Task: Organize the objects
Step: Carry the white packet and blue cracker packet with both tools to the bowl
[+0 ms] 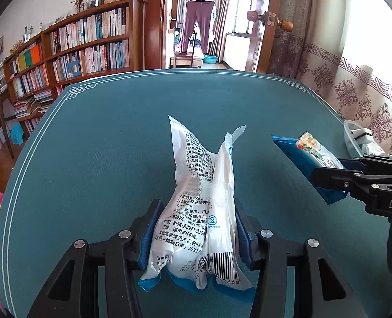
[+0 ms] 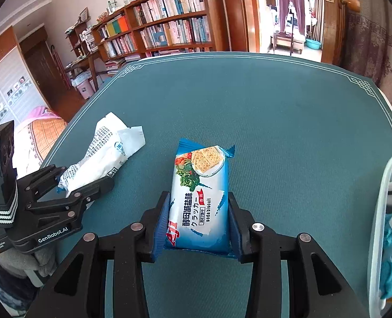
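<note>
Teal tablecloth [image 2: 249,100] with a white border, bookshelves [image 1: 90,39] behind. Left gripper [image 1: 196,228] is clamped around a white printed pouch [image 1: 196,198], crumpled, its blue bottom edge near the cloth. Right gripper [image 2: 198,220] is closed on a blue cracker packet [image 2: 201,185], smooth and full, label up. Clear plastic bin [image 2: 381,212] at the right edge already holds some items. Judged mid-task: both packs gripped, neither yet binned.
</note>
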Action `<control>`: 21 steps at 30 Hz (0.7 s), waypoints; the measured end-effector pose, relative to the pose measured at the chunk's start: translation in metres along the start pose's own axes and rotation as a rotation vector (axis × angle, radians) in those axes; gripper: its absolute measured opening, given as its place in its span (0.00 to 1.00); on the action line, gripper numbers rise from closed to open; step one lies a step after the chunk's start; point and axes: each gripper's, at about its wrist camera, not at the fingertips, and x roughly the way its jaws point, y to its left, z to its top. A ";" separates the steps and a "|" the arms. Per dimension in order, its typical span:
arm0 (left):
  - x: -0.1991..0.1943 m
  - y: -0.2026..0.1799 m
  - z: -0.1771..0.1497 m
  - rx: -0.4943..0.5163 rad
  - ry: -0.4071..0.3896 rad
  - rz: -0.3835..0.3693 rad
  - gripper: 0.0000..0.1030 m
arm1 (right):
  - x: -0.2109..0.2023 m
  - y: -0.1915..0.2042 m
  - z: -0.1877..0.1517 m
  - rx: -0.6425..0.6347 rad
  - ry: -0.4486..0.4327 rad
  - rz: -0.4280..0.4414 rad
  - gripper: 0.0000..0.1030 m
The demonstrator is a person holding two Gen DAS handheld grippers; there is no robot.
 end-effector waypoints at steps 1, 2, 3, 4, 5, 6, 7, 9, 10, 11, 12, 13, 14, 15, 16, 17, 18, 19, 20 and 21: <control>-0.002 -0.006 0.001 0.006 -0.004 -0.008 0.52 | -0.006 -0.003 -0.003 0.007 -0.004 -0.005 0.40; -0.004 -0.011 0.002 0.011 -0.009 -0.016 0.52 | -0.012 -0.006 -0.005 0.012 -0.008 -0.011 0.40; -0.006 -0.016 0.003 0.017 -0.013 -0.024 0.52 | -0.019 -0.010 -0.007 0.017 -0.015 -0.017 0.40; -0.009 -0.022 0.004 0.023 -0.019 -0.032 0.52 | -0.025 -0.014 -0.008 0.022 -0.021 -0.022 0.40; -0.011 -0.028 0.005 0.030 -0.024 -0.040 0.52 | -0.031 -0.018 -0.010 0.027 -0.029 -0.026 0.40; -0.013 -0.034 0.006 0.038 -0.029 -0.047 0.52 | -0.037 -0.023 -0.010 0.033 -0.038 -0.030 0.40; -0.015 -0.039 0.007 0.046 -0.033 -0.052 0.52 | -0.044 -0.028 -0.013 0.039 -0.045 -0.037 0.40; -0.018 -0.051 0.008 0.062 -0.039 -0.065 0.52 | -0.056 -0.038 -0.017 0.052 -0.059 -0.050 0.40; -0.019 -0.057 0.008 0.070 -0.041 -0.071 0.52 | -0.062 -0.044 -0.019 0.059 -0.064 -0.059 0.40; -0.020 -0.063 0.009 0.077 -0.043 -0.077 0.52 | -0.067 -0.050 -0.021 0.067 -0.068 -0.070 0.40; -0.021 -0.068 0.010 0.085 -0.045 -0.083 0.52 | -0.072 -0.055 -0.022 0.076 -0.073 -0.080 0.40; -0.022 -0.074 0.011 0.093 -0.046 -0.090 0.52 | -0.078 -0.061 -0.024 0.084 -0.078 -0.090 0.40; -0.023 -0.081 0.011 0.100 -0.047 -0.099 0.52 | -0.084 -0.068 -0.026 0.092 -0.085 -0.101 0.40; -0.024 -0.086 0.011 0.106 -0.048 -0.108 0.52 | -0.091 -0.075 -0.027 0.100 -0.094 -0.111 0.40; -0.025 -0.091 0.012 0.112 -0.049 -0.116 0.52 | -0.096 -0.082 -0.025 0.109 -0.103 -0.123 0.40; -0.025 -0.097 0.013 0.119 -0.051 -0.123 0.52 | -0.104 -0.090 -0.026 0.120 -0.113 -0.135 0.40; -0.026 -0.103 0.013 0.126 -0.051 -0.131 0.52 | -0.111 -0.097 -0.026 0.131 -0.123 -0.149 0.40; -0.026 -0.109 0.014 0.132 -0.051 -0.140 0.52 | -0.118 -0.106 -0.026 0.143 -0.133 -0.162 0.40; -0.026 -0.115 0.015 0.139 -0.051 -0.149 0.52 | -0.125 -0.115 -0.027 0.155 -0.142 -0.178 0.40; -0.026 -0.121 0.016 0.146 -0.050 -0.158 0.52 | -0.131 -0.125 -0.027 0.171 -0.149 -0.195 0.40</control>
